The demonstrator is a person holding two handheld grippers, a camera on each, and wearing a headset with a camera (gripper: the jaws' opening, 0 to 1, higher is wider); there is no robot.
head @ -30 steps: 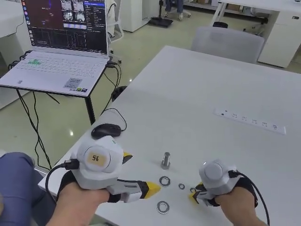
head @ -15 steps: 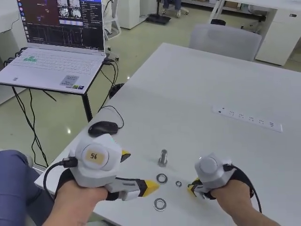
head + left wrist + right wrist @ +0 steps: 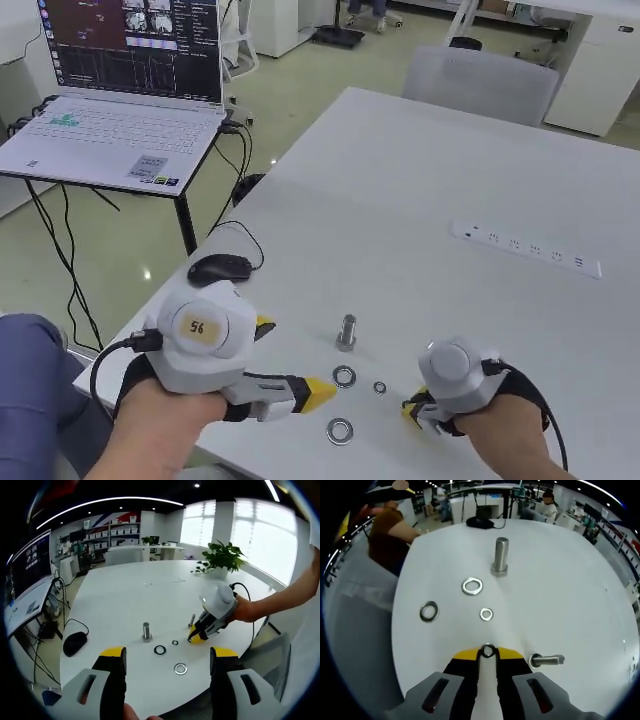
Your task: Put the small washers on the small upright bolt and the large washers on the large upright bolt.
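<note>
Right gripper view: right tool (image 3: 488,656) pinches small washer (image 3: 488,650)

The table (image 3: 450,170) is plain white. The left gripper (image 3: 168,652) and right gripper (image 3: 487,652) share white shells, black fingers (image 3: 464,677) and yellow tips. The loose washers (image 3: 472,585) and large bolt (image 3: 500,555) are bare silvery-grey metal. The small washer (image 3: 488,651) between the right fingers seems the same, though it is tiny. The mouse (image 3: 220,268) is black.
</note>
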